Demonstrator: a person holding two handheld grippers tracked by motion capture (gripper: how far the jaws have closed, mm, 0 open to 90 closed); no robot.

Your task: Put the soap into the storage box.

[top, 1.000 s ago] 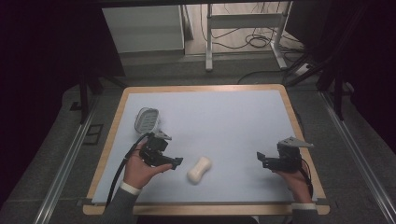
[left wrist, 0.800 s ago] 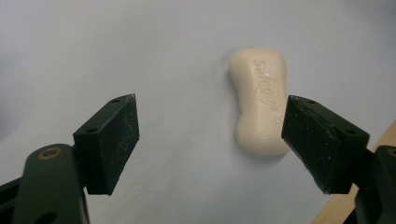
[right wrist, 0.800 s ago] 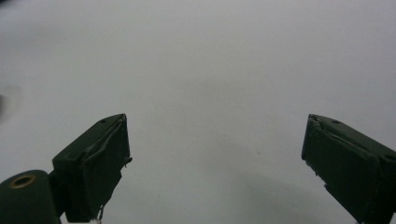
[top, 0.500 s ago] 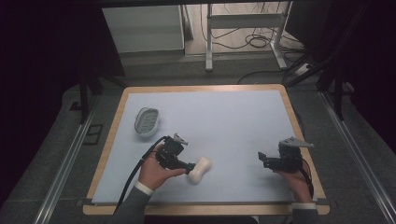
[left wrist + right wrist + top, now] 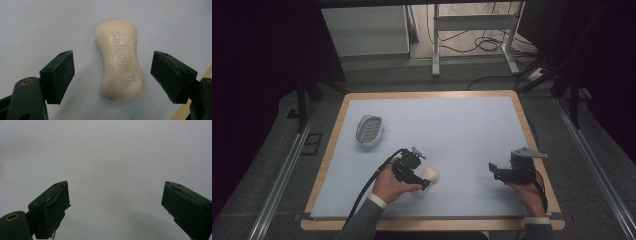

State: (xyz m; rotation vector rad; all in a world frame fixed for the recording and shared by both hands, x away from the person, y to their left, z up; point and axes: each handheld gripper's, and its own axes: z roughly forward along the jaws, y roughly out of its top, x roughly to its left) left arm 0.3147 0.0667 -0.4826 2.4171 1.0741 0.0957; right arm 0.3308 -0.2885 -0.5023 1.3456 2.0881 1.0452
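left hand-held gripper (image 5: 112, 77) jaws apart, straddling cream waisted soap bar (image 5: 120, 65) on pale blue surface (image 5: 462, 130), not touching; right hand-held gripper (image 5: 115, 207) jaws apart, nothing between.

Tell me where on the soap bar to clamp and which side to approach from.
Clamp the soap bar across its narrow waist, coming straight down from above. It lies flat on the mat, and the left gripper already straddles it with open jaws, one pad facing each long side.

Black hand-held gripper (image 5: 428, 182), trailing black cable (image 5: 367, 187); grey sleeve (image 5: 362, 225), white cuff (image 5: 377, 201).
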